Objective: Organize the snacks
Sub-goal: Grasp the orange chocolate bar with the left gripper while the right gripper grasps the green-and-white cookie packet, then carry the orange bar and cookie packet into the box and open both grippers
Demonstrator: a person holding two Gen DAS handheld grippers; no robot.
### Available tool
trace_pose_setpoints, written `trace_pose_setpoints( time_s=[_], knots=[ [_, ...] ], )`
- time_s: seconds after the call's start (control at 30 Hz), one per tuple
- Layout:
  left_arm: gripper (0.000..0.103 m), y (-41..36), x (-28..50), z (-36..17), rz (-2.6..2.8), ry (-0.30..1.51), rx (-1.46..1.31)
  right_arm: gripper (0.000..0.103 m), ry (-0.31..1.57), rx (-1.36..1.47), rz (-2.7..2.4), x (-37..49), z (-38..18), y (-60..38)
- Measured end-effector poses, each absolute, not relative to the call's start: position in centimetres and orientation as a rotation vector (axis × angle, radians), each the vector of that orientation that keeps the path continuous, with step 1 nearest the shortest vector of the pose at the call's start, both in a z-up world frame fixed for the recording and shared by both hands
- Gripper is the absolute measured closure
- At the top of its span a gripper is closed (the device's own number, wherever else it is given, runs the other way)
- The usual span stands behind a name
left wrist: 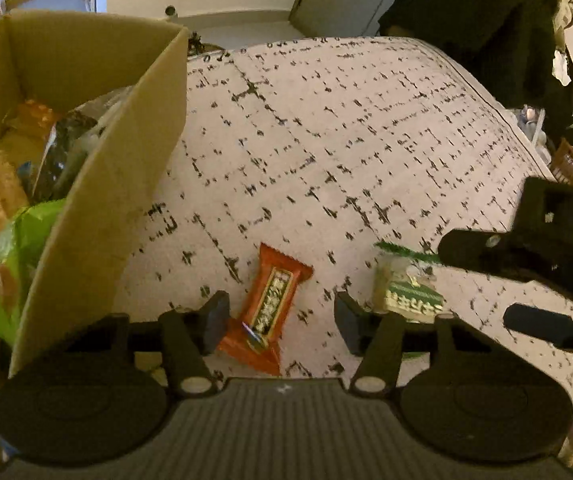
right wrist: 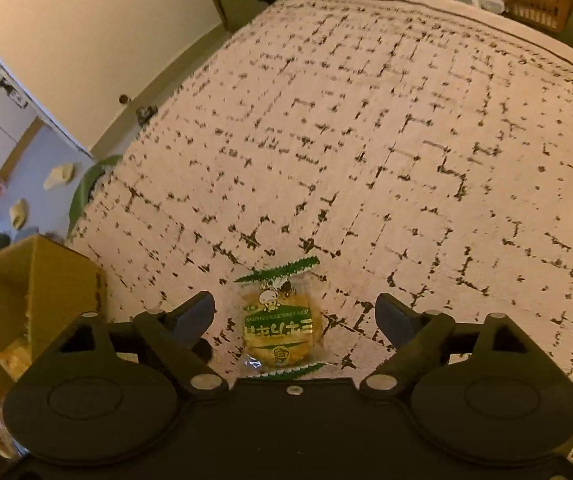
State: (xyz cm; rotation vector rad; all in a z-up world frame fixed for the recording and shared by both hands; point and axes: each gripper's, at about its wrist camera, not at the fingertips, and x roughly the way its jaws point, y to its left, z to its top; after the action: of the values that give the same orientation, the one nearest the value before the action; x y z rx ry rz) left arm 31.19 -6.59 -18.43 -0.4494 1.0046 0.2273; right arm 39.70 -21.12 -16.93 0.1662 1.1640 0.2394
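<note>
The left gripper hangs low over a bed covered in a pale quilt with a dark broken grid pattern. Its jaws stand partly spread, with an orange snack bar lying on the quilt between them; the left finger sits just beside the wrapper's lower edge, while the right finger is clear of it, so nothing is pinched. To the left of this gripper stands an open cardboard box on the bed, already holding several packets, among them a bright green bag at its near end. To the right of the gripper, just beyond its right finger, lies a green-and-white cracker packet.

The right gripper is above that same cracker packet, jaws spread wide, the packet flat on the quilt midway between the fingers and touching neither. The cardboard box shows to this gripper's left. In the left wrist view, the right gripper appears at the right edge, near the cracker packet
</note>
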Motion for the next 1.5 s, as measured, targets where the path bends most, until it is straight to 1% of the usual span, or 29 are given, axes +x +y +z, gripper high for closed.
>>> trace_pose_setpoints(
  time_s=[0.07, 0.2, 0.27, 0.3, 0.33, 0.37, 0.4, 0.43, 0.47, 0.5, 0.57, 0.77, 1.07, 1.27, 1.5],
  knots=[
    [0.052, -6.6, 31.3, -18.4, 0.234, 0.988, -0.433, 0.015, 1.183, 0.153, 0.233, 39.9, -17.6, -20.8],
    [0.055, -6.5, 31.5, -18.3, 0.234, 0.998, -0.417, 0.014, 1.21, 0.131, 0.225, 40.0, -18.7, -20.1],
    [0.06, -6.6, 31.4, -18.3, 0.231, 1.01, -0.404, 0.016, 1.211, 0.109, 0.221, 39.8, -19.2, -19.7],
    [0.062, -6.7, 31.2, -18.4, 0.228, 1.013, -0.394, 0.019, 1.215, 0.091, 0.22, 39.7, -19.4, -19.4],
    [0.068, -6.8, 31.0, -18.5, 0.231, 1.015, -0.382, 0.02, 1.219, 0.069, 0.214, 39.6, -19.6, -19.1],
    [0.078, -6.8, 30.9, -18.5, 0.239, 1.018, -0.372, 0.024, 1.213, 0.046, 0.205, 39.4, -19.6, -18.9],
    [0.082, -6.7, 30.8, -18.6, 0.245, 1.023, -0.367, 0.03, 1.207, 0.026, 0.203, 39.2, -19.6, -18.7],
    [0.085, -6.6, 30.7, -18.5, 0.244, 1.027, -0.366, 0.035, 1.204, 0.019, 0.209, 39.1, -19.5, -18.6],
    [0.085, -6.4, 30.6, -18.3, 0.24, 1.03, -0.372, 0.049, 1.205, 0.018, 0.216, 39.1, -19.3, -18.6],
    [0.085, -6.3, 30.5, -18.1, 0.239, 1.032, -0.38, 0.054, 1.209, 0.023, 0.218, 39.1, -19.0, -18.7],
    [0.085, -6.1, 30.1, -17.4, 0.24, 1.023, -0.389, 0.055, 1.198, 0.064, 0.233, 38.9, -18.2, -19.1],
    [0.085, -5.5, 28.9, -14.4, 0.241, 0.976, -0.425, 0.055, 1.073, 0.133, 0.246, 37.7, -13.2, -20.6],
    [0.085, -4.5, 26.7, -8.9, 0.23, 0.842, -0.454, 0.055, 0.942, 0.133, 0.337, 35.1, -7.6, -19.9],
    [0.085, -3.8, 25.2, -6.5, 0.234, 0.784, -0.45, 0.055, 0.904, 0.121, 0.393, 33.9, -6.3, -18.5],
    [0.085, -1.9, 23.7, -5.1, 0.268, 0.751, -0.464, 0.055, 0.868, 0.12, 0.452, 32.6, -5.4, -16.4]
  ],
)
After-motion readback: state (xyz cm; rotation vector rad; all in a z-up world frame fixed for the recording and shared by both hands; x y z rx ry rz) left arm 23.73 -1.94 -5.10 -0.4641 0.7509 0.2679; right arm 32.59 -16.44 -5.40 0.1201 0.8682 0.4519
